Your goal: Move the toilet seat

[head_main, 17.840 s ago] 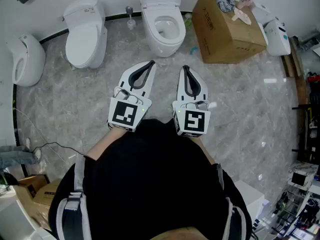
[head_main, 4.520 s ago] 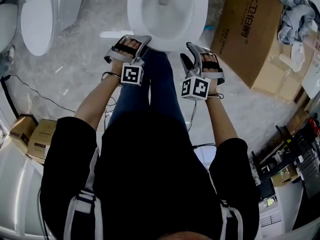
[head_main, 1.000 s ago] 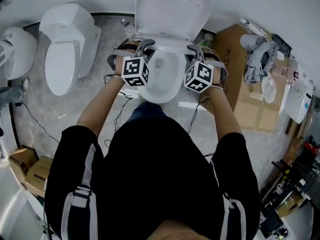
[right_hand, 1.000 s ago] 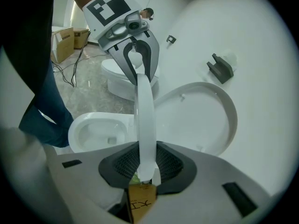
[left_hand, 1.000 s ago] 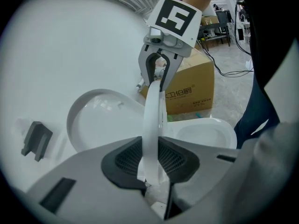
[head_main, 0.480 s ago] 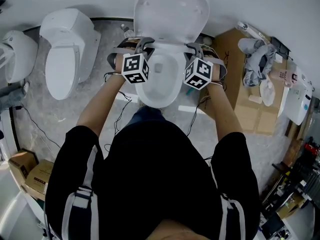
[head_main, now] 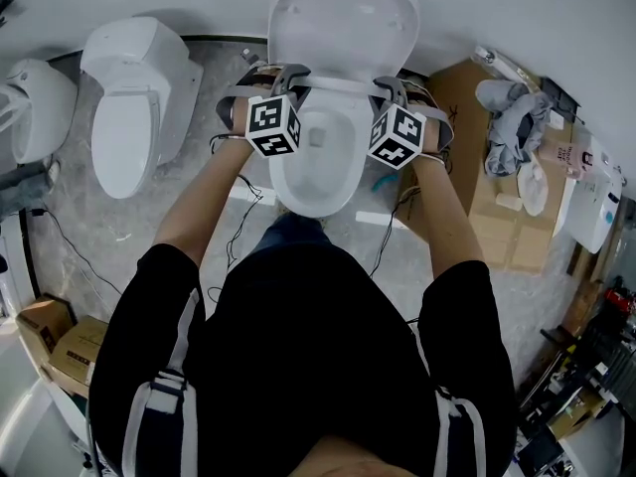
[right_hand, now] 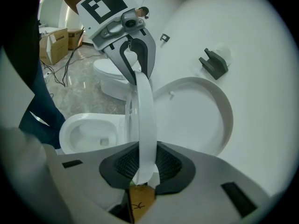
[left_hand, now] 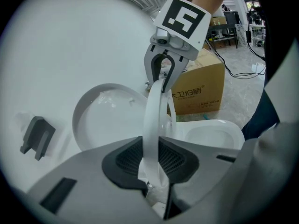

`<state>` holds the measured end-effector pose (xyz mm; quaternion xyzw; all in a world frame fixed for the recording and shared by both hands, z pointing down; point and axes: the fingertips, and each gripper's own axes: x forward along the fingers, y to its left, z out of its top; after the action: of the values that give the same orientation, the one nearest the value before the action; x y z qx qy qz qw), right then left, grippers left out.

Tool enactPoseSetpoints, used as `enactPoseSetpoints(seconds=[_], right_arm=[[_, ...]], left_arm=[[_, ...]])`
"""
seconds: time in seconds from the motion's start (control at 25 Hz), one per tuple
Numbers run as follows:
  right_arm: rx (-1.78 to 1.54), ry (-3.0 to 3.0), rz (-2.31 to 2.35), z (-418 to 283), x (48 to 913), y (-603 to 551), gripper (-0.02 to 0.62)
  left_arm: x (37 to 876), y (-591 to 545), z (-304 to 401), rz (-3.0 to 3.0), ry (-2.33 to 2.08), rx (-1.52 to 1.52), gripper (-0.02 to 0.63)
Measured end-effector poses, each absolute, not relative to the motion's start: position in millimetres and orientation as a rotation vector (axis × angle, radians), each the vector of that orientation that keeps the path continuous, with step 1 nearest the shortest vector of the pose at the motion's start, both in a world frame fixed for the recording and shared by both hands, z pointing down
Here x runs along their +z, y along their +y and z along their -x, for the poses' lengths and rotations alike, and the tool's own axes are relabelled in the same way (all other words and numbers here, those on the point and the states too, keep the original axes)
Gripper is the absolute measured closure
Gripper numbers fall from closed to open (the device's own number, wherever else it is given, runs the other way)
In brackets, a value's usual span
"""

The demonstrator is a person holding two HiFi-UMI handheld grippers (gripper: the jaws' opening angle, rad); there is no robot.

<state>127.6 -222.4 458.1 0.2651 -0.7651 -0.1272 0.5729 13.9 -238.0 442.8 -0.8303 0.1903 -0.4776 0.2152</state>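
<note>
My left gripper (left_hand: 152, 160) has its jaws narrowed onto the toilet seat (left_hand: 154, 118): the white ring runs edge-on between the two black ribbed pads (left_hand: 128, 158), and both press on it. My right gripper (right_hand: 142, 164) does the same on the opposite side of the ring, jaws narrow and clamped on the plastic. Each gripper view shows the other gripper at the far end of the ring, biting the rim there.

The seat is lifted off the bowl (head_main: 290, 182) and stands close to upright, hinged at the far end of the toilet. In the head view it shows only as a thin band between my two marker cubes. The lid (head_main: 343, 23) is fully up behind it, leaning at the wall (head_main: 517, 8). A gap shows between seat and lid in the right gripper view.

The open bowl lies near me, below the grippers, with the person's dark trouser leg just at its near edge. To the left stands a second toilet (head_main: 134, 87) with its lid shut. To the right sits a cardboard box (head_main: 497, 197) with clothes (head_main: 512, 117) heaped on top. A thin cable (head_main: 70, 237) trails over the marbled floor (head_main: 199, 192) on the left.
</note>
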Motion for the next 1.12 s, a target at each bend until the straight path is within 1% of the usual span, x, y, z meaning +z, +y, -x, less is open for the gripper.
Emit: enactPoseSetpoints(seconds=[0.68, 1.12], right_arm=[[-0.277, -1.810, -0.611, -131, 455, -255, 0.494], [-0.243, -1.811, -0.628, -133, 451, -281, 0.483]], left_arm=[[441, -272, -18, 2.320, 0.530, -1.338, 0.522], [438, -298, -20, 2.334, 0.547, -1.350, 0.512]])
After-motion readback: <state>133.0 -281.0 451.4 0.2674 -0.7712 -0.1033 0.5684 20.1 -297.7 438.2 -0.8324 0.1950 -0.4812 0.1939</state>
